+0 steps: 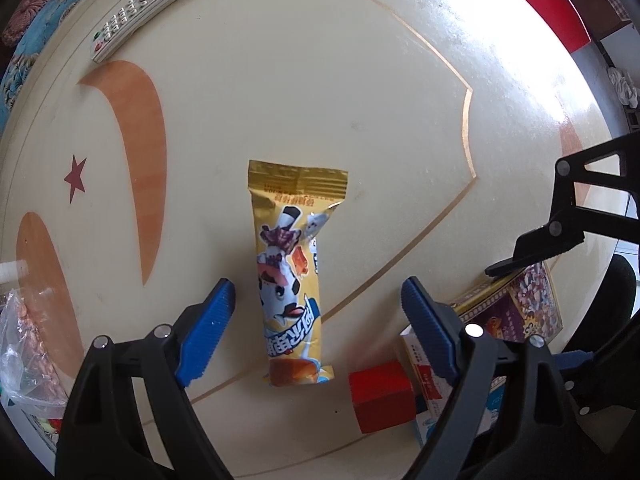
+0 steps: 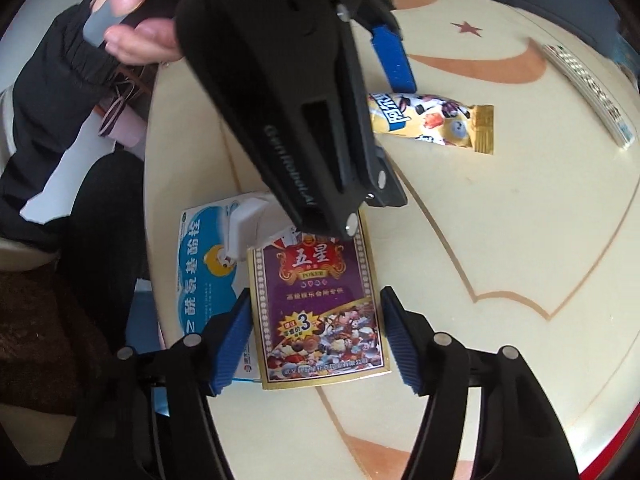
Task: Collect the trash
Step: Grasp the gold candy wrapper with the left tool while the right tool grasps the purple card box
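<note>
While both hand-held grippers gape w/ nothing held, table [image 1: 360, 80] has 1 snack wrapper [image 1: 290, 276], 1 poker box [image 2: 320, 308], 1 remote [image 1: 156, 0].

Our right tongs [image 2: 316, 340] gape wide around the purple card box [image 2: 320, 308] — blue pads just beside its edges — on the counter [image 2: 500, 240].

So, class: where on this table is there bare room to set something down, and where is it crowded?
Bare tabletop lies between the remote and the yellow snack wrapper, and on toward the glare. It is crowded by the poker box, blue-and-white box and red block. Both tongs are open.
</note>
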{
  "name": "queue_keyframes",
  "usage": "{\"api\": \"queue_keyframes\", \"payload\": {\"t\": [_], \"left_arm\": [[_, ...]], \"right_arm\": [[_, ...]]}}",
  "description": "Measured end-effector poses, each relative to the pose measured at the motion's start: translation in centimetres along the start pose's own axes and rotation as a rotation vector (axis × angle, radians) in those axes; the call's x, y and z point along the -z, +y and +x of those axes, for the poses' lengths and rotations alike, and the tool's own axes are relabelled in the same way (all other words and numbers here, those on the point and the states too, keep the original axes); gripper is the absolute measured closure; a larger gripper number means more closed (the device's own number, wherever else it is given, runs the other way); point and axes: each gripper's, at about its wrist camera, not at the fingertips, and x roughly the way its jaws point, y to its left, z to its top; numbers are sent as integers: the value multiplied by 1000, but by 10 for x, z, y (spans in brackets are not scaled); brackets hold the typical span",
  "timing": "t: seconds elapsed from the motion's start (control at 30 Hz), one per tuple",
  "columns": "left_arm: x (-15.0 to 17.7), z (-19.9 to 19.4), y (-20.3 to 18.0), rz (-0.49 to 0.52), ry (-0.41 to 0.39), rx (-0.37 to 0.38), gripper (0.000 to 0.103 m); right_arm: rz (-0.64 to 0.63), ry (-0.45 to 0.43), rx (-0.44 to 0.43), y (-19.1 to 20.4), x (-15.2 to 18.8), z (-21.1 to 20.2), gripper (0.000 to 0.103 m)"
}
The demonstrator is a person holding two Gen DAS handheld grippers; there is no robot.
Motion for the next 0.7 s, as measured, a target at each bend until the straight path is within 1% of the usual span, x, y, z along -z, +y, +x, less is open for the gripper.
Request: {"api": "queue_keyframes", "payload": {"t": [0.03, 0.13, 0.2, 0.3, 0.37, 0.4, 0.5, 0.53, 0.57, 0.6, 0.63, 0.67, 0.7], "left_arm": [[6, -1, 9, -3, -2, 0, 20], [9, -3, 15, -15, -6, 1, 21], [11, -5, 14, -16, -13, 0, 24], [13, -8, 10, -16, -22, 0, 32], [14, -11, 6, -14, -25, -1, 40], [14, -11, 5, -13, -26, -1, 42], [14, -14, 3, -19, -26, -1, 49], [14, -15, 2, -24, -28, -3, 56], [14, -16, 3, -29, -27, -4, 65], [14, -17, 3, -38, -26, -5, 69], [13, -17, 3, -42, -22, -6, 70], [12, -18, 3, -45, -22, -6, 71], [12, -18, 3, -45, -23, -10, 71]], "right_arm": [[1, 1, 6, 0, 0, 0, 41], [28, -8, 20, 2, 4, -4, 42], [40, -14, 37, 4, 7, -6, 42], [43, -20, 73, 7, 8, -6, 42], [45, -15, 107, 5, 8, -4, 42], [40, -2, 130, 5, 11, 1, 42], [50, -15, 151, 6, 14, 1, 42], [51, -18, 159, 5, 15, 1, 42], [52, -21, 169, 5, 15, 1, 42], [53, -25, 192, 6, 16, 1, 42], [51, -27, 212, 7, 15, 2, 43], [57, -33, 253, 7, 16, 2, 43], [74, -41, 265, 8, 17, 2, 43]]}}
